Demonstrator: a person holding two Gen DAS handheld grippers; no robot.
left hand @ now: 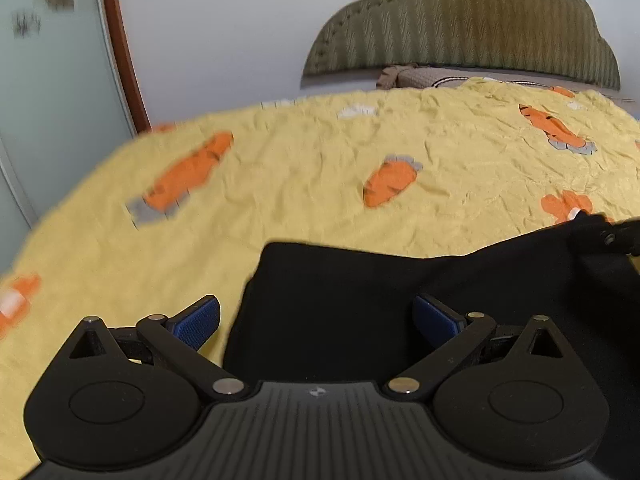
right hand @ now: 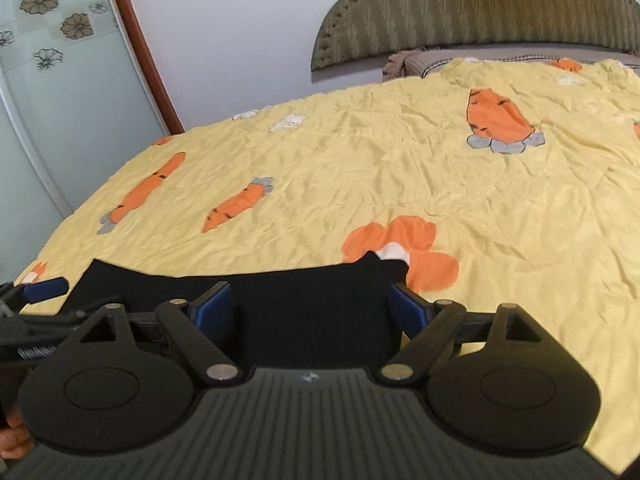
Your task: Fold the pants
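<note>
The black pants [left hand: 400,300] lie as a flat dark slab on the yellow bedspread, in the lower middle and right of the left wrist view. My left gripper [left hand: 318,320] stands open over their left edge, one blue pad over the sheet and the other over the cloth. In the right wrist view the pants [right hand: 312,300] run along the near edge of the bed. My right gripper [right hand: 310,304] is open above their right part, its pads apart from the cloth. Each view catches the other gripper at its edge: the right gripper [left hand: 608,236], and the left gripper's blue pad [right hand: 44,290].
The yellow bedspread [right hand: 360,168] with orange carrot prints covers the bed and is wrinkled beyond the pants. A green padded headboard [left hand: 472,24] and a grey-brown pillow [right hand: 460,60] are at the far end. A frosted glass door [right hand: 52,80] with a wooden frame stands left. A hand [right hand: 12,440] shows at bottom left.
</note>
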